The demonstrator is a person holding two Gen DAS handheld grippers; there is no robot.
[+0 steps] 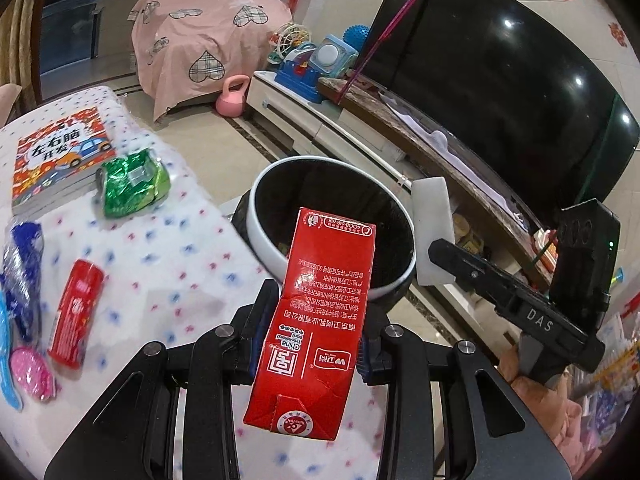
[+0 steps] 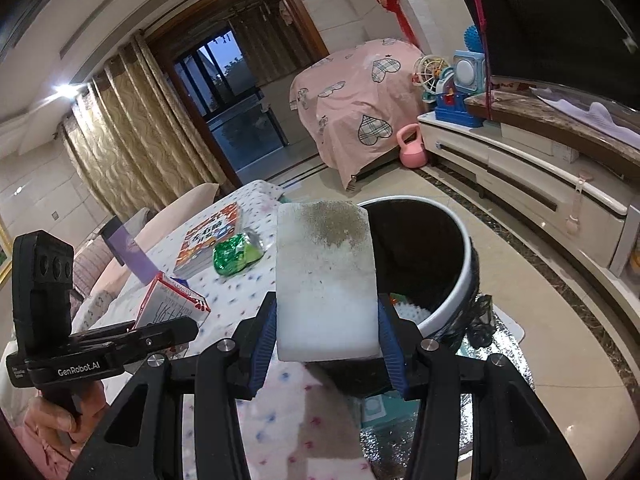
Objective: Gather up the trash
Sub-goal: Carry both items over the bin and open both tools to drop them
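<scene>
My left gripper is shut on a red milk carton, which stands upright in front of the white-rimmed, black-lined trash bin. To its right, my right gripper holds a white foam sponge beside the bin's rim. In the right wrist view, the right gripper grips the sponge, soiled brown at its far end, between blue pads, next to the bin. The left gripper with the carton shows at the left.
On the dotted tablecloth lie a green crumpled wrapper, a red can, a blue wrapper, a pink round item and a book. A TV stand and a pink kettlebell stand beyond the bin.
</scene>
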